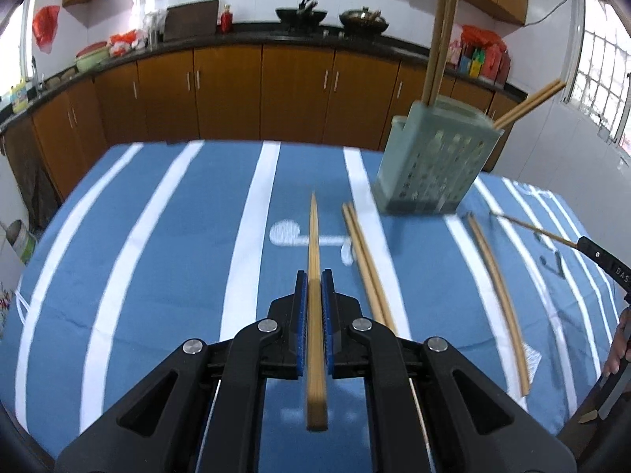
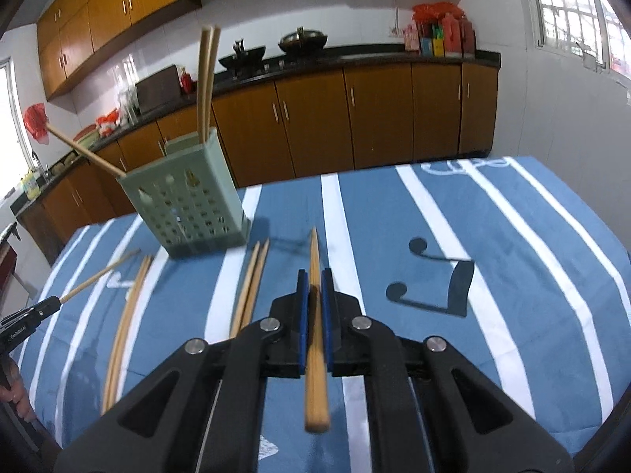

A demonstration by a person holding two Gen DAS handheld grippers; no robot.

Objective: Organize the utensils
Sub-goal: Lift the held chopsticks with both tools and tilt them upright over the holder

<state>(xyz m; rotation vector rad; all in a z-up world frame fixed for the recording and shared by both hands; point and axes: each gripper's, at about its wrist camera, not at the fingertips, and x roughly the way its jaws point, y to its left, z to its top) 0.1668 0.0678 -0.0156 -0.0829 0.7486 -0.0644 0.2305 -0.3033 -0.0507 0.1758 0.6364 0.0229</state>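
My left gripper (image 1: 314,280) is shut on a wooden chopstick (image 1: 314,244) that points forward above the striped cloth. My right gripper (image 2: 314,280) is shut on another chopstick (image 2: 314,256). A pale green perforated holder (image 1: 434,157) stands on the table ahead and right of the left gripper, with several chopsticks (image 1: 441,39) upright or leaning in it; it shows in the right wrist view (image 2: 185,201) ahead and left. Two loose pairs (image 1: 368,268) (image 1: 499,303) lie on the cloth, also seen in the right wrist view (image 2: 252,287) (image 2: 126,323). The right gripper shows at the left view's right edge (image 1: 603,260).
The table carries a blue cloth with white stripes (image 1: 157,256) and black music-note marks (image 2: 445,283). Brown kitchen cabinets (image 1: 236,90) and a dark counter with woks (image 1: 363,19) run behind. A window (image 1: 599,79) is on the right wall.
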